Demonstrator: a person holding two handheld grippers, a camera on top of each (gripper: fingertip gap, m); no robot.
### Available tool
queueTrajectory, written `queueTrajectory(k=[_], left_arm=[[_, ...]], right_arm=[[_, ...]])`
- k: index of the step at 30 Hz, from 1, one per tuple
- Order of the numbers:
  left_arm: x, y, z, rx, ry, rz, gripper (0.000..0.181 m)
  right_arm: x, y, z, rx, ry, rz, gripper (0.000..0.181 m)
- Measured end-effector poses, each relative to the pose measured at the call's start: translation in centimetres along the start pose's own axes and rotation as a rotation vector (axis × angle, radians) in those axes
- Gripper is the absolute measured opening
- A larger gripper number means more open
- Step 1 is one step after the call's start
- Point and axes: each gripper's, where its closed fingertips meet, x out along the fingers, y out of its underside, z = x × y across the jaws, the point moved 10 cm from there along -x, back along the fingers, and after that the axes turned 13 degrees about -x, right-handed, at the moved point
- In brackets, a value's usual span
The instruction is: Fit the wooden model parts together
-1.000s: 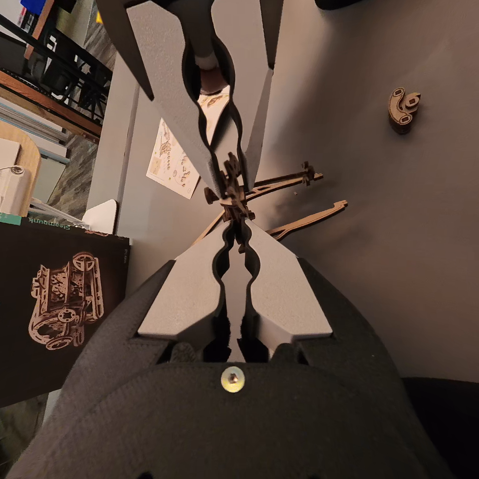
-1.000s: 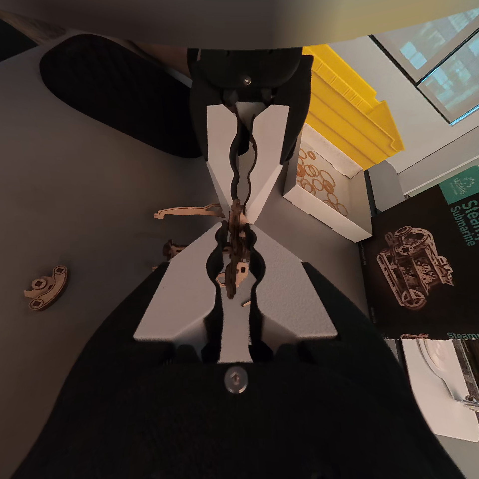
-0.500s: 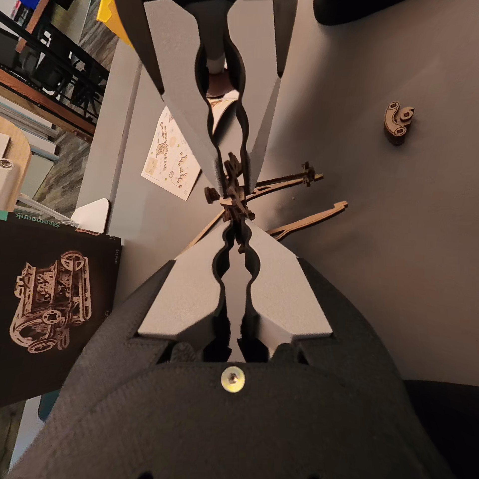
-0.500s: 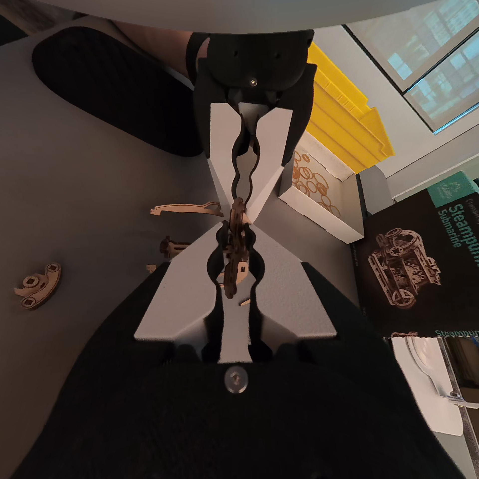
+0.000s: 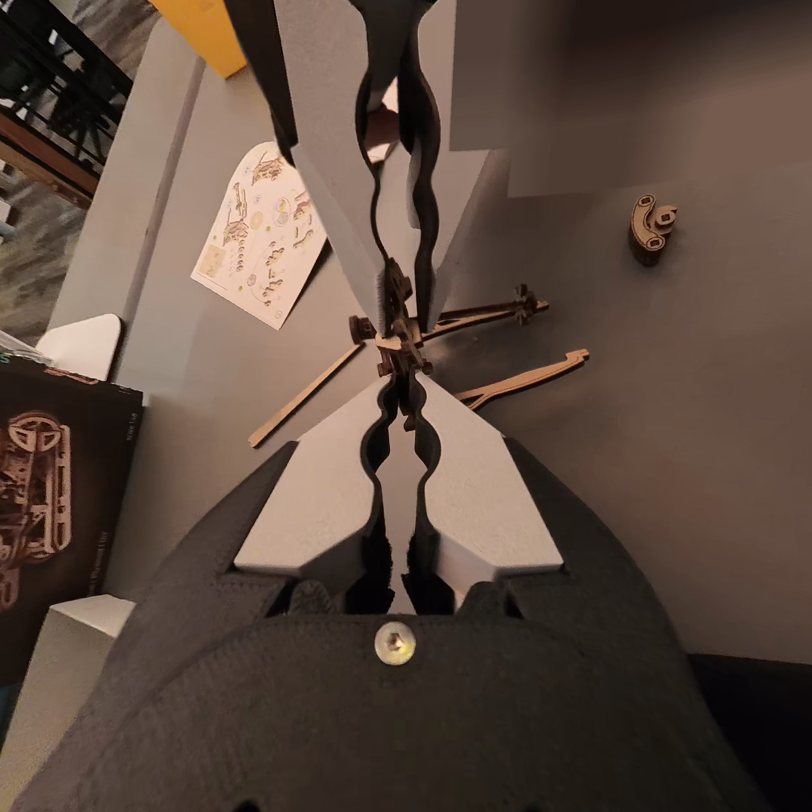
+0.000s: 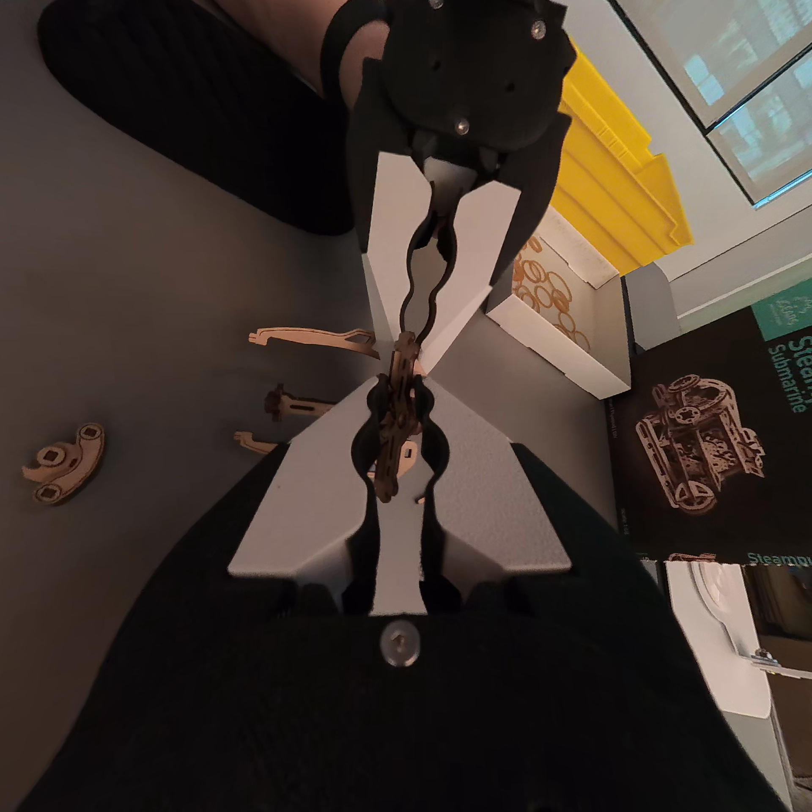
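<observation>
The left gripper (image 5: 400,386) is closed on one end of a small wooden assembly (image 5: 397,347), its grey fingers pinching the dark laser-cut piece at their tips. The right gripper (image 6: 397,397) meets it tip to tip from the opposite side and is likewise clamped on the wooden assembly (image 6: 395,422), which runs down between its fingers. The assembly hangs in the air above the grey table (image 5: 659,439), held from both ends.

All other places are given from that assembly. Directly beneath it, on the table, lie three long thin wooden arms: a cross-tipped arm (image 5: 487,312) reaching right in the left wrist view, a hooked arm (image 5: 527,373) just below that, and a plain strip (image 5: 307,395) slanting down-left. Farther right, well apart, sits a curved wooden link (image 5: 650,230) with square holes. Up-left of the assembly lies an instruction sheet (image 5: 259,237), and farther left a dark kit box (image 5: 52,483).

In the right wrist view, a white tray (image 6: 558,334) of wooden rings sits right of the assembly, with a yellow bin (image 6: 615,175) beyond it.
</observation>
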Motion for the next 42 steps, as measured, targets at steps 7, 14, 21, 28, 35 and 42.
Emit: queueTrajectory(k=[7,14,21,28,35,42], left_arm=[[0.3,0.3,0.2,-0.052,0.037,-0.015,0.0],[0.3,0.5,0.1,-0.028,0.033,-0.029,0.001],[0.4,0.8,0.3,-0.053,0.061,-0.06,0.002],[0.4,0.7,0.3,-0.054,0.059,-0.056,0.002],[0.4,0.7,0.1,-0.011,0.041,-0.056,0.002],[0.4,0.6,-0.2,0.023,0.027,-0.05,0.002]], right_arm=[[0.1,0.2,0.2,0.016,0.001,-0.002,0.011],[0.1,0.4,0.3,0.017,-0.001,-0.03,0.012],[0.1,0.6,0.2,0.072,-0.013,-0.066,0.014],[-0.1,0.4,0.0,0.088,-0.007,-0.096,0.014],[-0.5,0.9,-0.6,0.207,-0.018,-0.154,0.02],[-0.2,1.2,-0.6,0.247,-0.063,-0.141,0.021]])
